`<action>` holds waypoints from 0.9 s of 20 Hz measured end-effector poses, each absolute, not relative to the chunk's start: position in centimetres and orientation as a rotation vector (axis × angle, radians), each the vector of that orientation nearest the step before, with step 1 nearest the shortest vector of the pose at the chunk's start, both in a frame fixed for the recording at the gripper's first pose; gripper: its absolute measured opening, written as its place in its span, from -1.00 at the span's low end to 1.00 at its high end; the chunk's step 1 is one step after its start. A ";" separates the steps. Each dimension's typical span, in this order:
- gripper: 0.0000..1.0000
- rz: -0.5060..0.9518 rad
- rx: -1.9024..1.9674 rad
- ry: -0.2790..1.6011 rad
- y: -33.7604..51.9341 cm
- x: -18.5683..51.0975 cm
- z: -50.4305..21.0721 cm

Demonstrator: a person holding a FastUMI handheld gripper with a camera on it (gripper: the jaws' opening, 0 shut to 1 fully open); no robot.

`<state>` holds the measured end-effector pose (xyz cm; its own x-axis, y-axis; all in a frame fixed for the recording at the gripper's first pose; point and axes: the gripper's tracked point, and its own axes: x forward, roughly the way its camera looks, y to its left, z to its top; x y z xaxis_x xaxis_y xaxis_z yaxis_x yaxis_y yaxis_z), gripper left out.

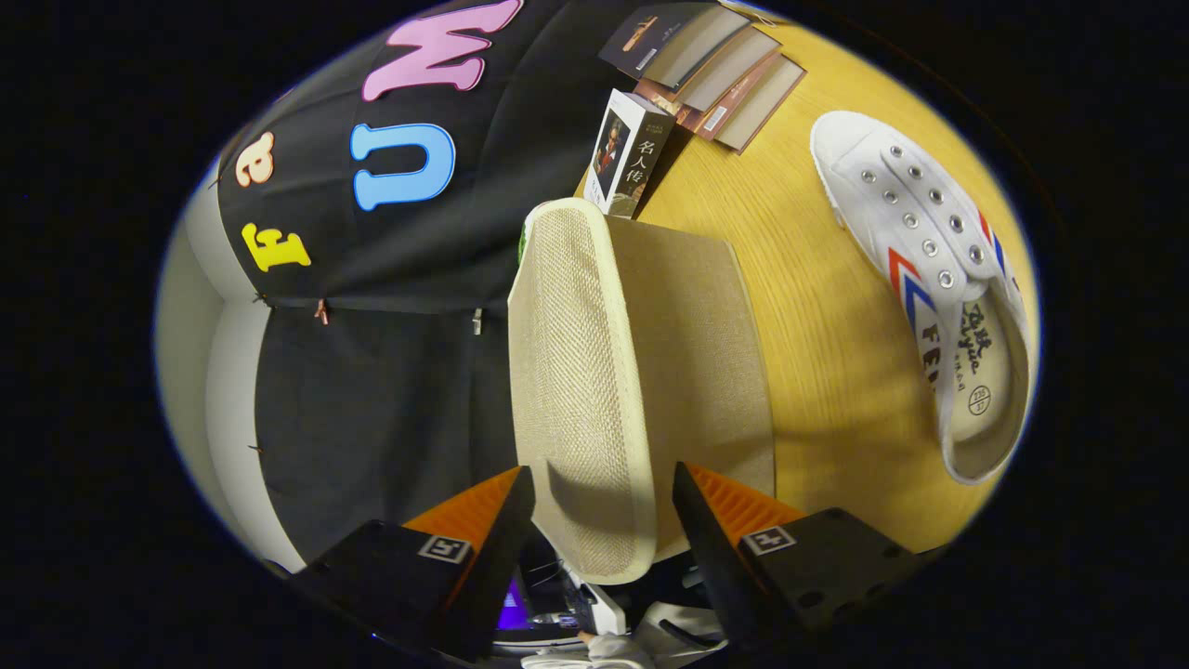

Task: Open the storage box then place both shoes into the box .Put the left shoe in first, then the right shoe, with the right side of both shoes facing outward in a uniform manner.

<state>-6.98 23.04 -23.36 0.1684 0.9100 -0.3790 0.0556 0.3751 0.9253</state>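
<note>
- The claw (604,520) is standing spread around the storage box lid (581,390), fingers not visibly pressing.
- The woven lid is looking light and slightly floppy; pinching its bound rim seems best.
- The white shoe (929,269) is lying on the bench (817,353).

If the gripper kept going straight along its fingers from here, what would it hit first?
The beige fabric lid of the storage box: the gripper stands open with the lid's edge already between the fingers, so it likely meets that at once.

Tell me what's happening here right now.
A hand-held gripper has its two fingers on either side of the beige woven lid of the storage box, apparently lifting it open. A white canvas shoe lies on the wooden table beyond the fingers, not yet in the box. Several books rest at the table's far end.
</note>
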 end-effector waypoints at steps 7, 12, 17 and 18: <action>-0.52 0.789 1.105 1.372 23.3 -7.3 -22.6; -0.84 0.790 1.046 1.356 23.0 -7.4 -22.2; -0.89 0.804 0.974 1.328 23.4 -7.3 -20.2; -0.89 0.811 0.981 1.322 23.6 -7.2 -19.3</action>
